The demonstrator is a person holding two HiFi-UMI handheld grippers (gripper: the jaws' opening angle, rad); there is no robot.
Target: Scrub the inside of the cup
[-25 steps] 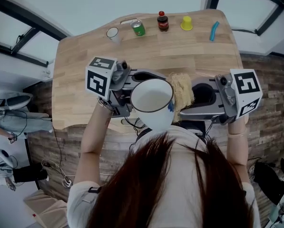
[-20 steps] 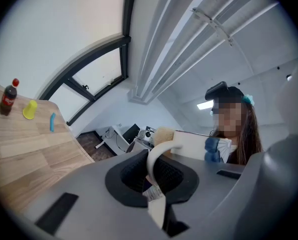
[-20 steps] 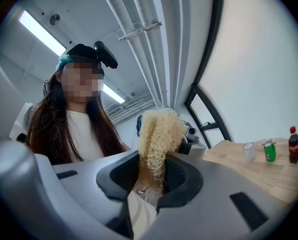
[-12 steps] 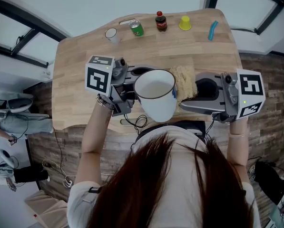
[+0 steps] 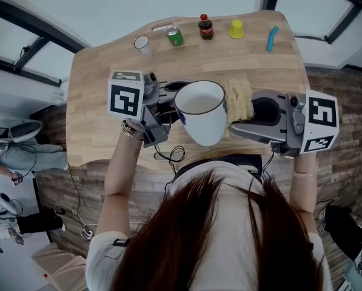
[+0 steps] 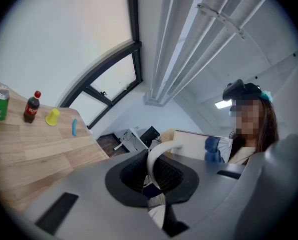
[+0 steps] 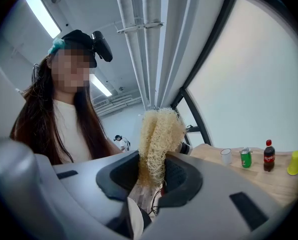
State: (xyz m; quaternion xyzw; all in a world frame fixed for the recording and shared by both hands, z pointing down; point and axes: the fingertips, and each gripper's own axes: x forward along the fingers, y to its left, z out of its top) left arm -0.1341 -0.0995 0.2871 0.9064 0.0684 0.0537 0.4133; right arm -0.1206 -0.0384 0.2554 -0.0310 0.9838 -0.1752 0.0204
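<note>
As left hand-held gripper (image 6: pixel 151 175) clamps handle (image 6: pixel 154 156), cup (image 5: pixel 202 125) alongside.

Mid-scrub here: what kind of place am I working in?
Probably an office or lab workspace, not a kitchen: a light wooden table, tall dark-framed windows, exposed white ceiling pipes, and no sink in view.

The light wooden tabletop (image 5: pixel 102 71) carries a row along its far edge, each thing apart from the next: a small white cup (image 5: pixel 143 43), an upright green can (image 5: pixel 174 36), a red-capped cola bottle (image 5: pixel 205 27), a yellow cup (image 5: pixel 236 29) and a slim blue object (image 5: pixel 270 39) lying flat.
</note>
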